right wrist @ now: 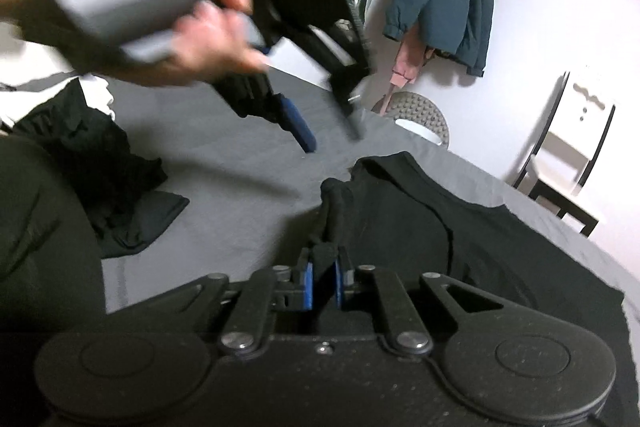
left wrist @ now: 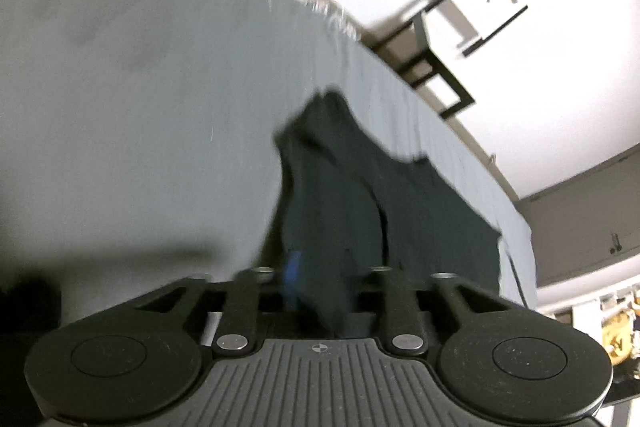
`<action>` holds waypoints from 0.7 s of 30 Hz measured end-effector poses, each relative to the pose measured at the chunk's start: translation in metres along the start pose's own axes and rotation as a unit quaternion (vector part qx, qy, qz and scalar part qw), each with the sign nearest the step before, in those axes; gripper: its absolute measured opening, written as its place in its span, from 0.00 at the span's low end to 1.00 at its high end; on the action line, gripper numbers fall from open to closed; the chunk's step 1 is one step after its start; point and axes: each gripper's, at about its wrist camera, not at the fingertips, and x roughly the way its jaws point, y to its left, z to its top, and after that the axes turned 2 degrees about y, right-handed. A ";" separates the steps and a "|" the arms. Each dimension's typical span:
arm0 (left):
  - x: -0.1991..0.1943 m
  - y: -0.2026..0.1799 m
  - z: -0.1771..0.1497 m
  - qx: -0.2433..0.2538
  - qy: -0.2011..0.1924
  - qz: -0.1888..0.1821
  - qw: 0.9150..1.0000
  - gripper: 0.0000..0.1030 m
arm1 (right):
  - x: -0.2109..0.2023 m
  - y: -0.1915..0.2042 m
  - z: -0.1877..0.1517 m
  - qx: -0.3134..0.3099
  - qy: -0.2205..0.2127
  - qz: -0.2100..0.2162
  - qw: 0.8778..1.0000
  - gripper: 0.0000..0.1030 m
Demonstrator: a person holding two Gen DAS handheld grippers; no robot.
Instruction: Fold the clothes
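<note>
A grey sheet [right wrist: 240, 171] covers the surface, which may be a bed or a table. At nine o'clock lies a crumpled black pile [right wrist: 100, 163]. At twelve the left claw [right wrist: 328, 135], gripped by a hand [right wrist: 160, 7], hovers spread and empty. Below centre the right claw [right wrist: 322, 285] pinches a bunched edge of the black T-shirt [right wrist: 460, 227], which sprawls toward three o'clock. Soft, light and limp, it should drag easily; hems or shoulders look like the best holds. A chair [right wrist: 568, 155] stands clear.

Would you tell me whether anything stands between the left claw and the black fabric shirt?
Nothing visible does: the open left claw hangs over bare grey bedsheet near the black fabric shirt's collar.
</note>
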 end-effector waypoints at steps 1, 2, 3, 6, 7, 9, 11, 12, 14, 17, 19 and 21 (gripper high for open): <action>0.010 0.000 0.012 0.007 -0.003 0.008 1.000 0.72 | -0.001 -0.001 0.000 0.004 0.000 0.004 1.000 0.10; 0.020 -0.001 0.023 0.018 -0.006 0.018 1.000 0.73 | -0.001 -0.002 0.000 0.008 0.000 0.007 1.000 0.10; 0.032 -0.003 0.034 0.033 -0.009 0.033 0.999 0.73 | -0.001 -0.004 0.000 0.012 0.000 0.010 1.000 0.10; 0.065 -0.004 0.063 0.052 -0.013 0.070 0.996 0.72 | 0.000 -0.008 0.000 0.022 0.004 0.017 1.000 0.10; 0.074 -0.001 0.071 0.049 -0.009 0.073 0.996 0.72 | 0.000 -0.010 0.000 0.026 0.005 0.019 0.999 0.10; 0.090 -0.001 0.081 0.053 -0.008 0.068 0.996 0.72 | 0.001 -0.013 -0.001 0.033 0.007 0.022 0.999 0.10; 0.104 -0.003 0.087 0.062 -0.006 0.064 0.996 0.69 | 0.002 -0.015 -0.001 0.038 0.010 0.027 0.999 0.10; 0.108 -0.006 0.089 0.069 -0.004 0.063 0.996 0.62 | 0.002 -0.016 -0.001 0.040 0.011 0.030 0.999 0.10; 0.117 -0.010 0.093 0.078 0.001 0.068 0.995 0.25 | 0.001 -0.019 -0.001 0.044 0.013 0.033 0.998 0.10; 0.120 -0.013 0.095 0.074 0.009 0.058 0.996 0.10 | 0.002 -0.022 0.001 0.053 0.014 0.036 0.998 0.10; 0.117 -0.014 0.094 0.071 0.014 0.044 0.996 0.08 | 0.003 -0.023 0.000 0.058 0.014 0.034 0.998 0.10; 0.113 -0.021 0.093 0.082 0.002 0.049 0.995 0.06 | 0.003 -0.025 -0.001 0.060 0.014 0.032 0.998 0.10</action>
